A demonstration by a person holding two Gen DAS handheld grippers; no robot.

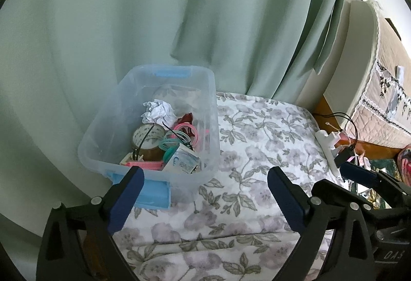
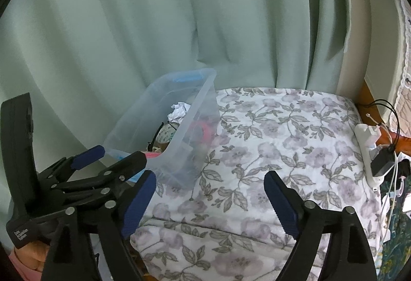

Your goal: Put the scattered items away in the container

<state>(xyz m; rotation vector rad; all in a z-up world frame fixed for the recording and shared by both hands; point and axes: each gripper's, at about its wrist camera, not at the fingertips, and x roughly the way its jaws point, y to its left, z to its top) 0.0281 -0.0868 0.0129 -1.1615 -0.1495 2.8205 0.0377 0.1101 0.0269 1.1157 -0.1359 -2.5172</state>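
Note:
A clear plastic container [image 1: 108,132] with blue latches stands on the left of a floral-covered surface. It holds a crumpled paper ball [image 1: 158,110], a brown tape roll [image 1: 149,142], pink and teal rings [image 1: 179,138], a small printed box [image 1: 182,161] and a pink comb [image 1: 146,165]. My left gripper [image 1: 205,174] is open just in front of the container's near right corner, with nothing between its pads. My right gripper [image 2: 210,175] is open over bare cloth to the right of the container [image 2: 205,91], also holding nothing. The left gripper [image 2: 117,155] shows at the left of the right wrist view.
The floral cloth [image 1: 257,139] covers the whole surface. A pale green curtain [image 1: 179,11] hangs close behind the container. A white power strip [image 2: 370,152] with chargers and cables lies along the right edge. A bed with a quilted cover [image 1: 380,91] stands beyond it.

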